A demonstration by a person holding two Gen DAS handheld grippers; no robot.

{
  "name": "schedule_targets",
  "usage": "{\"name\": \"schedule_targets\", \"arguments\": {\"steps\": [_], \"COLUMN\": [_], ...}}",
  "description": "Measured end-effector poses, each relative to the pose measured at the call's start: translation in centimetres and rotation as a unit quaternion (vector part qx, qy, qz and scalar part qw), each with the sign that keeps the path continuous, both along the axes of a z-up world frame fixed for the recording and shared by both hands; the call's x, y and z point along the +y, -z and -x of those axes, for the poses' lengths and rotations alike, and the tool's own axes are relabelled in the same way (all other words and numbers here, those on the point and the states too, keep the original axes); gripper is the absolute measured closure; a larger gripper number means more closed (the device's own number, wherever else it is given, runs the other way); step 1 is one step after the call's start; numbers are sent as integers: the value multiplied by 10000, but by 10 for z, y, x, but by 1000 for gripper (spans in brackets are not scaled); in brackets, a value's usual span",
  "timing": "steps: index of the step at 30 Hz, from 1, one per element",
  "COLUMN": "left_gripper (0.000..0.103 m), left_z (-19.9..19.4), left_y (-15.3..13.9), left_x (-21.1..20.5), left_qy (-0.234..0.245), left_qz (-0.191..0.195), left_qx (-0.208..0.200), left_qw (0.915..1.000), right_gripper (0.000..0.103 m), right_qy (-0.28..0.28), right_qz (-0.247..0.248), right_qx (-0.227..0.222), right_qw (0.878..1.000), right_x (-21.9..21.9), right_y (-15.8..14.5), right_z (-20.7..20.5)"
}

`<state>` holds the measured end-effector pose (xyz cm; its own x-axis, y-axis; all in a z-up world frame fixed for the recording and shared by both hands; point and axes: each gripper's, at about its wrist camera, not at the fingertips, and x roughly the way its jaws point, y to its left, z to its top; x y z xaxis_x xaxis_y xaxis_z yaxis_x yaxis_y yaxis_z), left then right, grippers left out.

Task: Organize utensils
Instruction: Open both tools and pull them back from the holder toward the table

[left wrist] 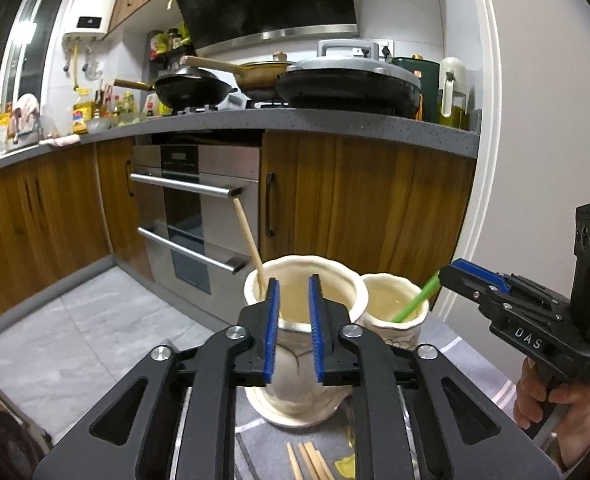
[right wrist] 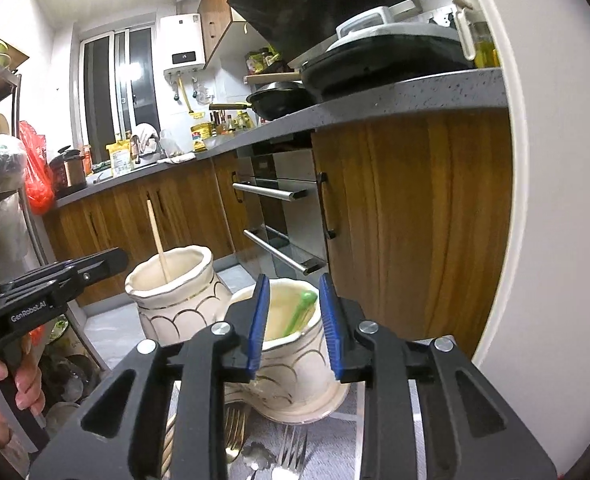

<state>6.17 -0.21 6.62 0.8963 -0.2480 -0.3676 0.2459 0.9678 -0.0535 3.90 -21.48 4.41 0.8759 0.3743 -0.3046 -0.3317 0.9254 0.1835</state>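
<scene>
A tall cream ceramic jar [left wrist: 295, 344] stands just beyond my left gripper [left wrist: 293, 292], which is open with nothing between its blue pads. One wooden chopstick [left wrist: 249, 236] leans in that jar. To its right a shorter cream jar [left wrist: 399, 328] holds a green utensil [left wrist: 415, 300]. My right gripper [left wrist: 449, 274] hovers by the green utensil's upper end. In the right wrist view the right gripper [right wrist: 293, 292] is open over the short jar [right wrist: 295, 364], with the green utensil [right wrist: 301, 312] lying inside it, untouched. The tall jar [right wrist: 175, 304] and the left gripper [right wrist: 117, 258] sit to the left.
Loose wooden chopsticks [left wrist: 307, 462] lie on the grey cloth [left wrist: 451, 344] in front of the jars, with silver forks [right wrist: 291, 450] and a gold fork [right wrist: 235, 428] near them. Behind are wooden cabinets [left wrist: 355, 208], an oven [left wrist: 199, 208] and a counter with pans [left wrist: 347, 86].
</scene>
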Motion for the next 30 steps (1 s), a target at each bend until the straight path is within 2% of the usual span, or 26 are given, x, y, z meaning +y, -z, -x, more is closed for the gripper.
{"name": "schedule_targets", "arguments": {"steps": [5,6,8,10,11,13,16,20,25,30], "left_gripper": [62,54,41,19,15,8,6,6,5,5], "left_z": [20,25,34,45,50,58,64,71,76,80], "left_y": [-2,-2,-2,-2,-3,-2,0,4,9,16], "left_x": [4,5,6,7,8,10,15,20,23,26], "left_qy": [-51,-64,-102,-234,-284,-421,-550,-611,-763,-838], "left_qz": [-53,-52,-56,-89,-96,-92,-43,-4,-147,-97], "left_qx": [-27,-28,-51,-174,-223,-302,-259,-254,-177,-60], "left_qw": [10000,10000,9999,9995,9993,9986,9981,9978,9968,9964], "right_gripper": [54,51,36,26,19,12,6,6,6,6], "right_qy": [-20,-42,-81,-97,-108,-116,-73,-72,-92,-51], "right_qz": [118,138,179,217,233,250,308,440,506,545], "right_qx": [-64,-57,-35,-60,-85,-131,-187,-155,78,324], "right_qw": [9999,9999,9998,9997,9996,9995,9993,9989,9986,9980], "right_x": [-6,-7,-10,-12,-13,-15,-18,-18,-20,-21], "right_y": [-8,-9,-11,-12,-13,-14,-14,-10,0,11], "right_z": [21,24,31,38,42,50,59,67,67,68]}}
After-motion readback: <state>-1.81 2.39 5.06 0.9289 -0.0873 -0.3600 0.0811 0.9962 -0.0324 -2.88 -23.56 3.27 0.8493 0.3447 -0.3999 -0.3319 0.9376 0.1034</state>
